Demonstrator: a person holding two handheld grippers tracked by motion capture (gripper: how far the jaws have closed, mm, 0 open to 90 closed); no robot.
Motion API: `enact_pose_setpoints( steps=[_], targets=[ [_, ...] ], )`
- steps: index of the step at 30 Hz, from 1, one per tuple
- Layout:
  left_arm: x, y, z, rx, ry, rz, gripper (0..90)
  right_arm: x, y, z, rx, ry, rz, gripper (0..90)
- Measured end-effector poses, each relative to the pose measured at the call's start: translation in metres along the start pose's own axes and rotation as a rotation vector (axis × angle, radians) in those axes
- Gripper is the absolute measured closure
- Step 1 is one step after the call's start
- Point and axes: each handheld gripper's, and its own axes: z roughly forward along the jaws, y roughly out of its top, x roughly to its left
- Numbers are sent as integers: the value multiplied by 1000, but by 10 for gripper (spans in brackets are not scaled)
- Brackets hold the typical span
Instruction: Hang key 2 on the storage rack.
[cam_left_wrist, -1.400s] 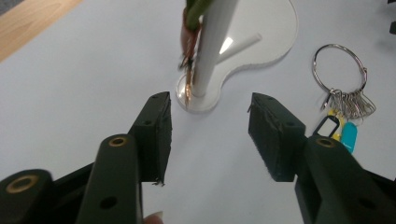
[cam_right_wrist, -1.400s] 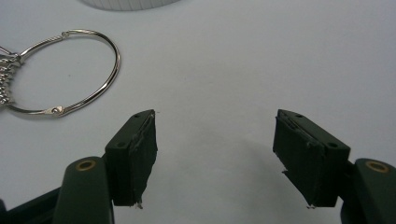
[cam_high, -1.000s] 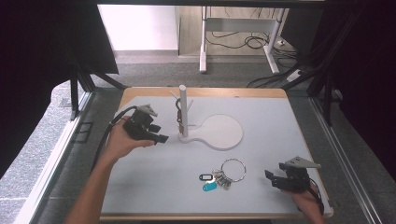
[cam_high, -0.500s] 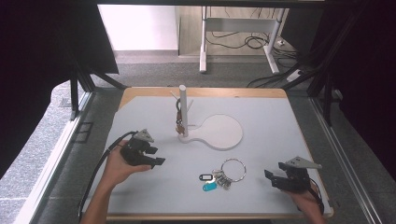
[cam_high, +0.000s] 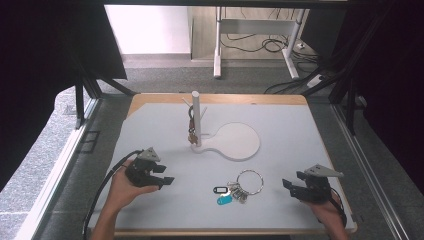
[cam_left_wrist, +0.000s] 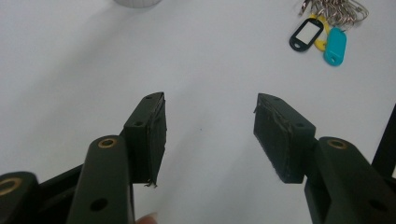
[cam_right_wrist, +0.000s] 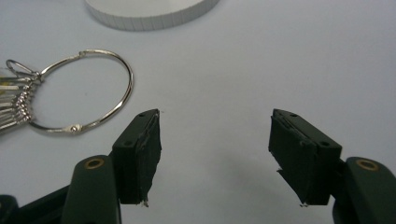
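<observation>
Left gripper (cam_high: 165, 176) rests low on the table (cam_high: 300, 130), jaws spread and empty, aimed toward the key ring (cam_high: 239, 187), probably readying a reach; stand (cam_high: 196, 120) behind carries another bunch on its peg; key ring lies flat between both tools; right gripper (cam_high: 291, 187), jaws apart though just narrowing on nothing, waits beside it.

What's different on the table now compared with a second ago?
The left gripper has drawn back from beside the white stand toward the person's edge of the table and come lower, jaws open and empty. The right gripper's jaws have just been closing a little, with nothing between them. The key ring with its tags and the keys hanging on the stand stayed put.
</observation>
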Motion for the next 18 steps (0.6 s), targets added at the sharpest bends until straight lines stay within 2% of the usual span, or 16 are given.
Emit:
enact_pose_setpoints(
  steps=[3, 4, 6, 10, 14, 18],
  targets=[
    [1, -3, -2, -14, -5, -20, 453, 2, 11, -1, -14, 16, -27, 387],
    [2, -4, -4, -12, -1, -10, 454, 2, 14, 0, -9, 19, -33, 393],
    [1, -6, -7, -24, -3, -19, 454, 3, 21, 1, 6, 32, -52, 421],
    [1, -9, -12, -51, -4, -29, 453, 10, 37, 3, 55, 75, -89, 458],
    [-2, -11, -15, -51, -7, -36, 453, 18, 52, 9, 106, 107, -127, 506],
    [-5, -13, -16, -48, -13, -31, 453, 27, 66, 20, 191, 144, -187, 550]
  ],
)
